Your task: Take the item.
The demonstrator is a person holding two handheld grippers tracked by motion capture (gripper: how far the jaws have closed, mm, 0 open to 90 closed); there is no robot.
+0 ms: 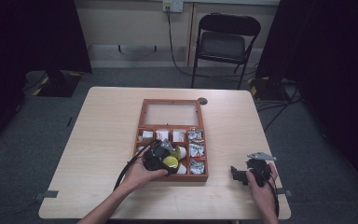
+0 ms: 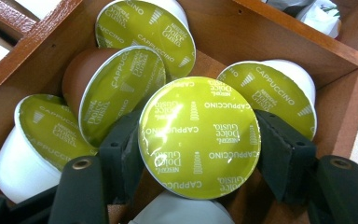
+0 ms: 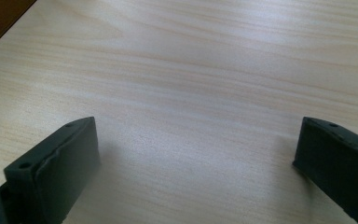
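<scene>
1. Work in hand: handling of coffee capsules in the wooden box (image 1: 172,140) on the bench (image 1: 102,140). The box stands open near the bench centre, its glass lid (image 1: 171,113) folded back on the far side.

2. Left gripper (image 1: 161,158): positioned over the large near-left compartment of the box. In the left gripper view its jaws are clamped on the rim of one capsule (image 2: 199,136), one jaw at each side, with the green foil top facing the camera.

3. Position of the grasped capsule: within or just above that compartment, raised over the others. Whether it touches the capsules beneath cannot be determined.

4. Remaining capsules: four green-topped spare capsules (image 2: 121,88) lie tilted against each other around the grasped one, and a further white body shows below it. All are inside the same compartment.

5. Right gripper (image 1: 242,175): resting at the near right of the bench, well apart from the box. In the right gripper view its jaws stand wide apart with nothing between them.

6. Other compartments hold paper sachets (image 1: 196,150).

7. Progress, as judged: the grasp is complete; the transfer of the capsule is not. No capsule lies on the bench outside the box, so the work appears to be at an early stage.
</scene>
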